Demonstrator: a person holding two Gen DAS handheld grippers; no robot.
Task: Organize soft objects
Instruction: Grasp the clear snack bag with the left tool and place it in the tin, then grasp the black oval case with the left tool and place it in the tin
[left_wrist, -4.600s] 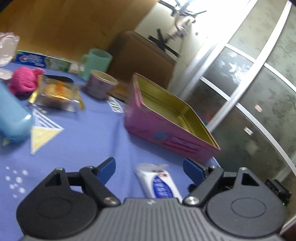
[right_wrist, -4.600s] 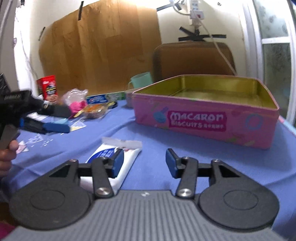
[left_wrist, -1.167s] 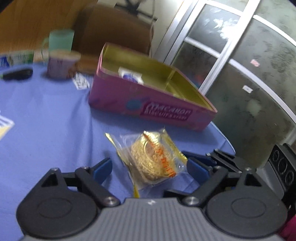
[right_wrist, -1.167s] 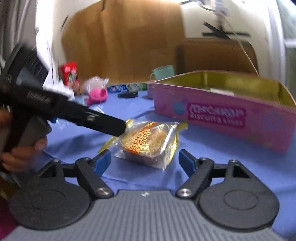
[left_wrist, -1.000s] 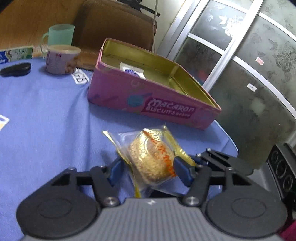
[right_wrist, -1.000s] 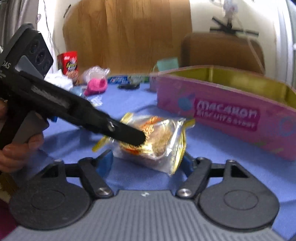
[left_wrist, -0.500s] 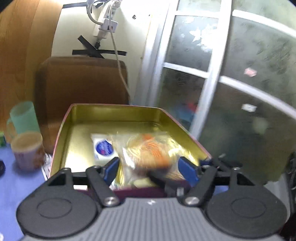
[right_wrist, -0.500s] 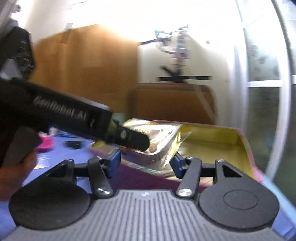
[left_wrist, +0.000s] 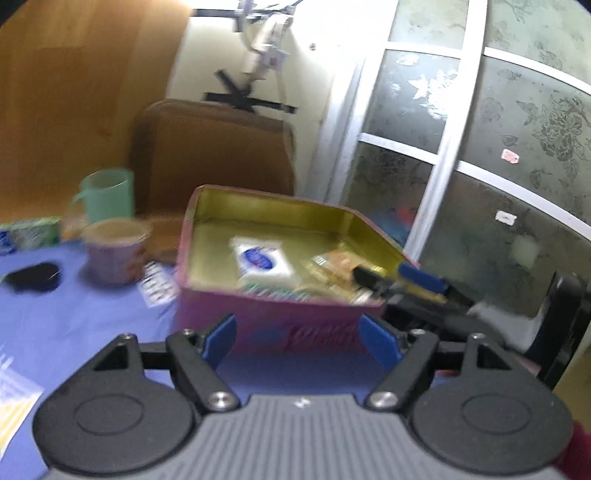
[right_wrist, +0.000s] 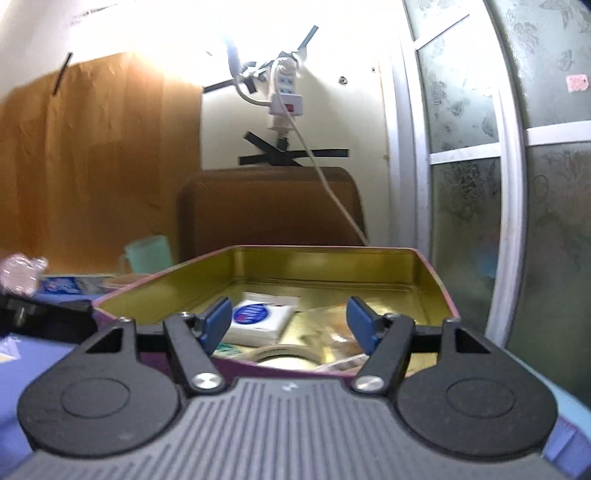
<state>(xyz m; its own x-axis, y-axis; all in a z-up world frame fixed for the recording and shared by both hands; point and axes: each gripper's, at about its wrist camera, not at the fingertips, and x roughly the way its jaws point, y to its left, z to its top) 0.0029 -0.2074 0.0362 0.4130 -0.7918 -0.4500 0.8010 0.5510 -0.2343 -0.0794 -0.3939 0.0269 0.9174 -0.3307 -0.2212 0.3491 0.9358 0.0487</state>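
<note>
- My left gripper (left_wrist: 299, 341) hangs in front of the pink tin (left_wrist: 258, 317), a little short of its near wall; its jaws are opening and nothing sits between the blue pads (left_wrist: 221, 336).
- My right gripper (right_wrist: 290, 325) points over the near rim of the same tin (right_wrist: 155, 284); its jaws are opening too, and the pads (right_wrist: 218, 319) press on nothing.
- In the left wrist view I can see the right gripper (left_wrist: 402, 280) reaching in over the tin's right corner from the side, its dark fingers just above the contents.
- The gold-wrapped snack packet (left_wrist: 334, 264) lies inside the tin, toward the right side of the floor. In the right wrist view its crinkled wrapper (right_wrist: 332, 332) shows below and between my right pads, apart from them.
- A white sachet with a blue oval label (left_wrist: 262, 260) lies flat on the tin floor left of the packet, just beside it; it shows again in the right wrist view (right_wrist: 258, 319).
- At the tin's near edge there is a pale ring (right_wrist: 282, 354), possibly a roll of tape; the blur keeps me from being sure.
- Left of the tin on the blue tablecloth (left_wrist: 92, 325) stand a pinkish cup (left_wrist: 112, 251) and, behind it, a mint-green mug (left_wrist: 107, 194); a small black object (left_wrist: 33, 277) lies further left.
- A brown chair back (right_wrist: 269, 206) stands behind the tin.
</note>
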